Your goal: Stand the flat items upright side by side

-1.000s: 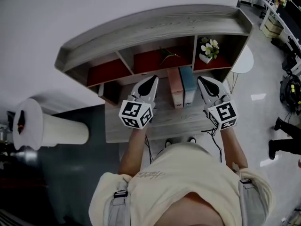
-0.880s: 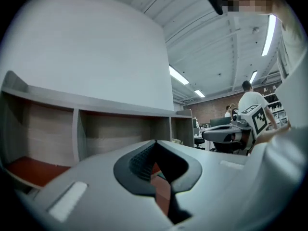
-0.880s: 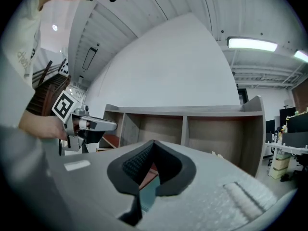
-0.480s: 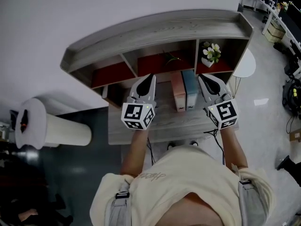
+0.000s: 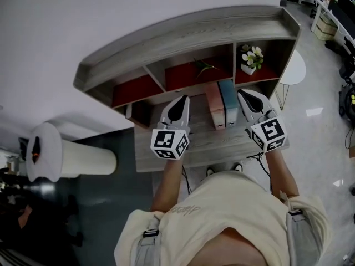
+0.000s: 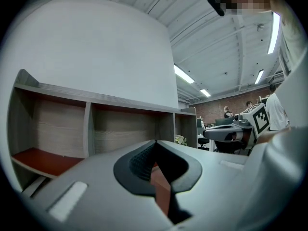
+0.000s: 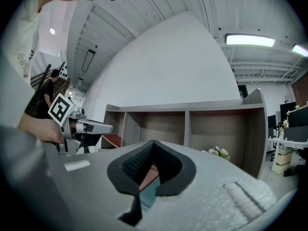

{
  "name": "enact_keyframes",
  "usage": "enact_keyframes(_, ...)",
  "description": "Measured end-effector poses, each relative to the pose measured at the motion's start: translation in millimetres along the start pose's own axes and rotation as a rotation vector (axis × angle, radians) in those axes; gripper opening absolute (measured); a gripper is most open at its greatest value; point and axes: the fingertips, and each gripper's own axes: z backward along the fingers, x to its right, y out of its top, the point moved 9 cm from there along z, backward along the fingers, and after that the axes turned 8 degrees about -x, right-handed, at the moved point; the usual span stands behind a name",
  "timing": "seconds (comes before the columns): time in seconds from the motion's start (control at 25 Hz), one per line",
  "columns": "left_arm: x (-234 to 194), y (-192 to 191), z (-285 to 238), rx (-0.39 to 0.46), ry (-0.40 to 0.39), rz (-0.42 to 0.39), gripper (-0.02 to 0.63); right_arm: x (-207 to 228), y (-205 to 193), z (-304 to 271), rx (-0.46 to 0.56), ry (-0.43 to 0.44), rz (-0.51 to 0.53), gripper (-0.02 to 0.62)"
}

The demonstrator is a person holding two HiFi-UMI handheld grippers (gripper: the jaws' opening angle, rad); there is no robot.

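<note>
Flat items look pretty much sorted to me: the pink one (image 5: 215, 105) and the blue one (image 5: 227, 101) are both standing on edge, right up against each other, on the desk (image 5: 161, 155) in front of the shelf unit (image 5: 194, 32). I don't see anything else lying flat on the desk, so my guess is the task is done or about as close as it gets. At most there's a bit of squaring up left.

Starting from the tools: the left gripper (image 6: 154, 142) has its jaws pressed fully together with nothing pinched between them. You just catch a bit of pink past the tips. Same deal with the right gripper (image 7: 153, 141): jaws closed tight, empty, with pink and blue showing beyond the tips. Neither is gripping or touching an item as far as I can tell.

From the head view, both grippers point level toward the shelf, with the two items between them. The right one sits just beside the blue item, while the left is a little way off the pink one. Further back, the cubbies are mostly bare, apart from a little pot of white flowers (image 5: 250, 60) in the right-hand one.
</note>
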Motion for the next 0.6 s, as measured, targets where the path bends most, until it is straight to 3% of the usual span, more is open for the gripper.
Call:
enact_keyframes(0.4, -7.2, -9.4, -1.5, -0.015, -0.006, 0.028, 0.012, 4.4, -7.5, -2.7, 0.003, 0.021, -0.084, 0.001)
enact_keyframes(0.6, -7.3, -10.1, -5.3, -0.001, -0.002, 0.043, 0.012, 7.8, -9.7, -4.1, -0.006, 0.025, -0.068, 0.001)
